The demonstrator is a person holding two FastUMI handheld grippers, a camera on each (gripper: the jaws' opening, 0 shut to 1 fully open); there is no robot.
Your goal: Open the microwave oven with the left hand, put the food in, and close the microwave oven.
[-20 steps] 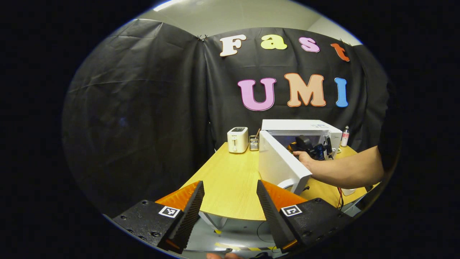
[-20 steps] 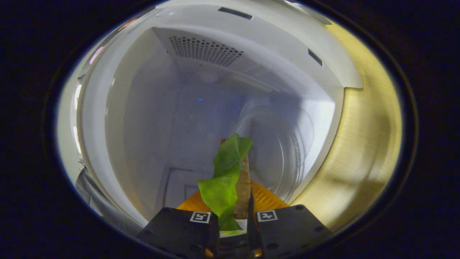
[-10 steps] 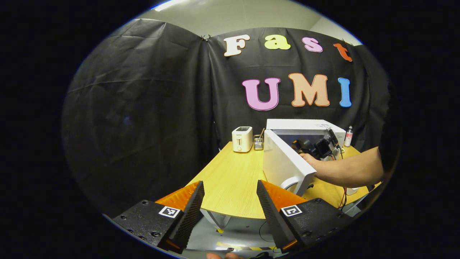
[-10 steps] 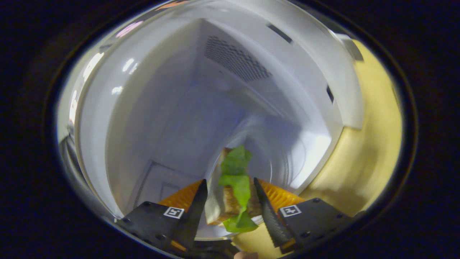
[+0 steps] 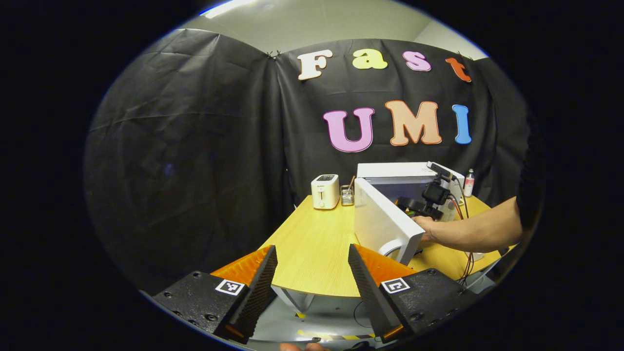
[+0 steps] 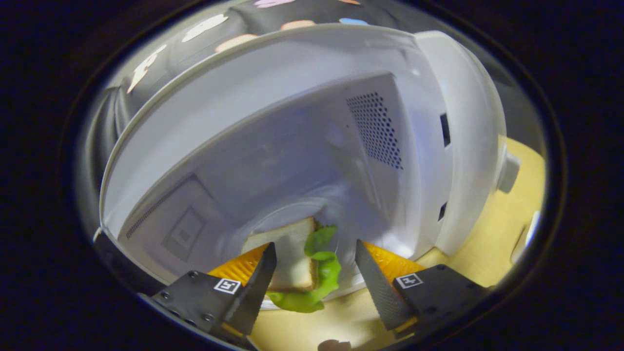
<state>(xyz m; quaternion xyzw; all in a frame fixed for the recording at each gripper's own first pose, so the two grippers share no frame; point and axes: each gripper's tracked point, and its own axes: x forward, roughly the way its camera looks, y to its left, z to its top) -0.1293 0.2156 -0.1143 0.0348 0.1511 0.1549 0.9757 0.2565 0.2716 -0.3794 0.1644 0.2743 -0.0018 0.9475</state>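
Right gripper [image 6: 314, 273] has released the sandwich [image 6: 295, 263], lettuce partly hidden.

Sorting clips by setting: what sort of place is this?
Likely a mock kitchen booth: a white microwave oven and small white toaster on a light wooden table, backed by black cloth.

No legible text, brand or number on any object.

Left gripper view: toaster [image 5: 325, 191] at about 12 o'clock on the table [image 5: 312, 253] has a small dark top panel, unreadable. Bottle [image 5: 468, 183] at 2 o'clock carries a label, too small to read.

Square black-and-white coded markers sit on the finger mounts in both views; patterns only, no characters.
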